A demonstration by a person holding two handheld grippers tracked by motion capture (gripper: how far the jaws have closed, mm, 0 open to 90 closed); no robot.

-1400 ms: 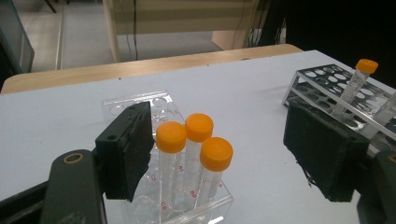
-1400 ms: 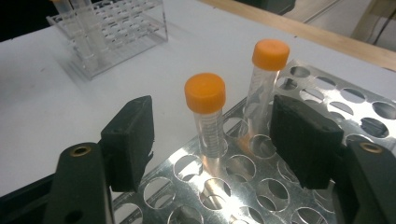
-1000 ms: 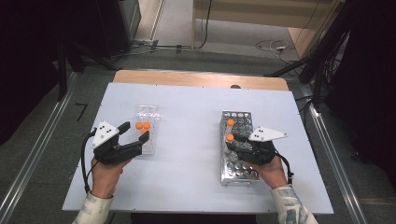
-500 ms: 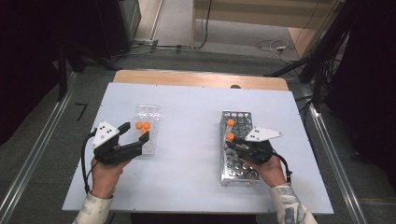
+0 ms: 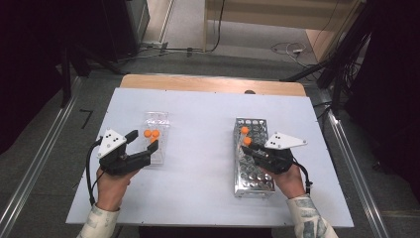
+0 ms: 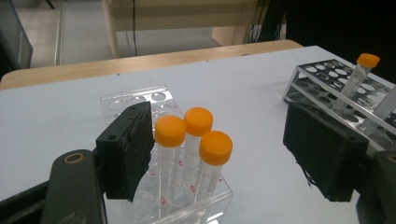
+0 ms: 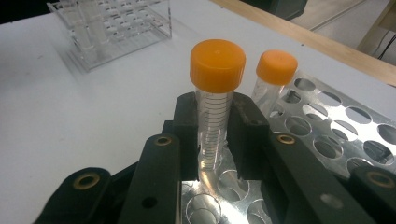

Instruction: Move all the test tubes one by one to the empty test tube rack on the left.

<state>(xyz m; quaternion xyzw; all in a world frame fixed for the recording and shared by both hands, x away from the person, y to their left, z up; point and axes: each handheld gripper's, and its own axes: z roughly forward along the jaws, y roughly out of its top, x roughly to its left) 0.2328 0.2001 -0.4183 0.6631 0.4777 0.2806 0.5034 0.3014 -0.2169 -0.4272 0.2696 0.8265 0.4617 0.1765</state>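
The right gripper [image 7: 212, 140] has just been closing, and its jaws now clamp an orange-capped tube [image 7: 214, 100] on the clear barrel below the cap, with the tip over a hole of the metal rack [image 5: 253, 157]. That rack lies toward the table's [image 5: 198, 198] right edge, and the gripped tube stands near its far-left corner.

The risks, as I judge them: the tube leans a little in the jaws, so if it is lifted or pushed at that angle its tip could catch on the hole's rim and drag the light rack across the table. The grip sits on smooth plastic — a loose squeeze could let the tube slip down or swing. The second tube [image 7: 273, 77] stands just beside it at the rack's far end, and a sideways move could knock its cap.

The left gripper [image 6: 219, 154] hangs with jaws apart, gripping nothing, the near end of the clear rack [image 6: 154, 100] between them; its left pad is just beside one cap. A careless close or nudge there could tip that rack, which sits toward the table's left edge.

Counted: two grippers, two racks — one metal, one clear. Five orange-capped tubes in all: three tubes in the clear rack [image 6: 196, 140] and two in the metal one.
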